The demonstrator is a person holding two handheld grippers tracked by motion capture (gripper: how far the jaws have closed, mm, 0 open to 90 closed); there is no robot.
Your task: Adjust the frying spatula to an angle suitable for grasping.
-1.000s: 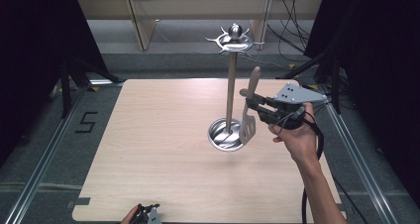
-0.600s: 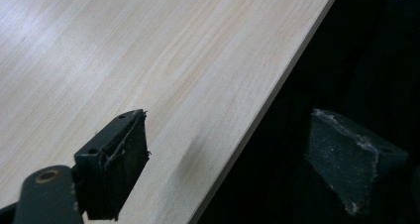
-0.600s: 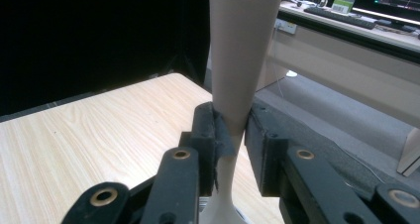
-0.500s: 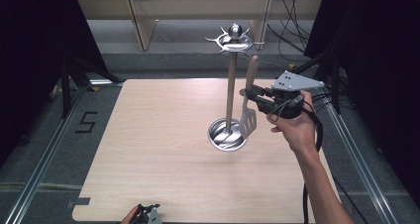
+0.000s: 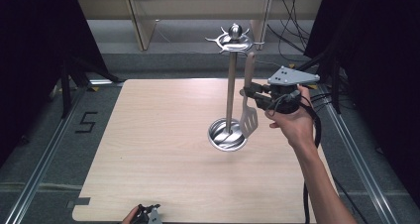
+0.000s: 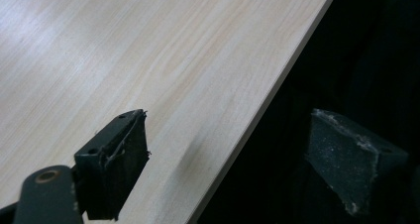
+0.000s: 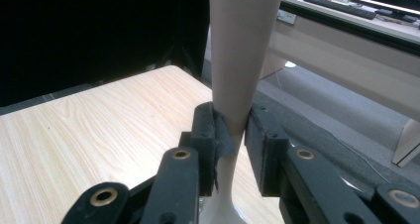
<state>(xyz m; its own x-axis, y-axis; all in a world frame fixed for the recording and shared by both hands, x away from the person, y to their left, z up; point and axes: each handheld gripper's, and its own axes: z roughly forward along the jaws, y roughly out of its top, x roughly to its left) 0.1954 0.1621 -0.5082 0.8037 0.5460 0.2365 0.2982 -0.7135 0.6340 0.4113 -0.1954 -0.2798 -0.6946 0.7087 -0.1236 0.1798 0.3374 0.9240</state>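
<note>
A lab recording bay, by the look of it: a bare pale wooden table (image 5: 163,149) ringed by black curtains (image 5: 29,60), aluminium rails (image 5: 44,159) along the grey floor (a taped "5" (image 5: 85,122) marks it), loose cables (image 5: 292,21) trailing behind.

Beige slotted spatula (image 5: 249,116), silver stand (image 5: 229,85)

Light wooden table (image 5: 163,135), grey floor (image 5: 44,149), black curtains (image 5: 29,45), wooden shelf (image 5: 198,6)
</note>
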